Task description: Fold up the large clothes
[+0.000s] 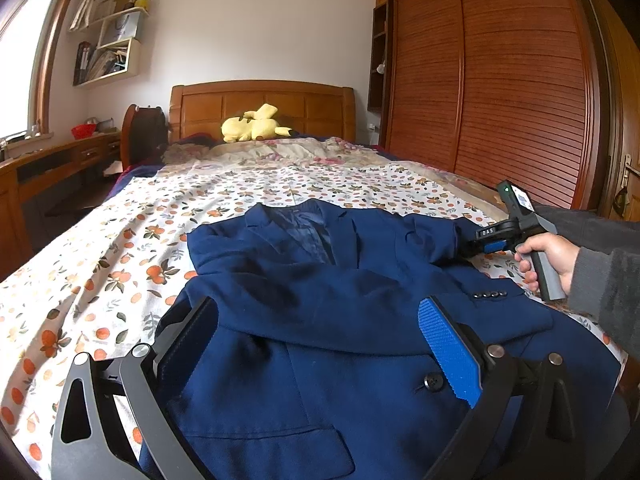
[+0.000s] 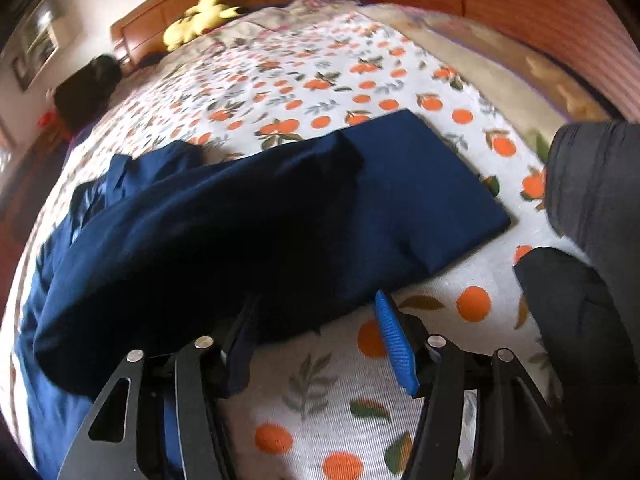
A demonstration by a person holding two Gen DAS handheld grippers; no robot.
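Right gripper (image 2: 316,344) is what I start from: its jaws stand about half apart, low over the bedsheet (image 2: 320,412), and the edge of the blue jacket (image 2: 248,216) lies just in front of them. The blue pad (image 2: 394,344) touches no cloth. On the other side a fold of fabric hangs beside the dark finger, so I cannot tell if that one touches. I judge it is placed there to take the sleeve (image 2: 420,176), which lies spread out toward the bed's side.

From the left wrist view, this gripper sits by the jacket's shoulder in the person's hand (image 1: 548,258). The left gripper (image 1: 320,340) is wide open above the lower front of the jacket, near the button (image 1: 433,381), and holds nothing; I think it waits there to steady the cloth.

The jacket lies face up in the middle of the bed, collar toward the headboard (image 1: 262,106), where a yellow plush toy (image 1: 254,125) rests well apart.
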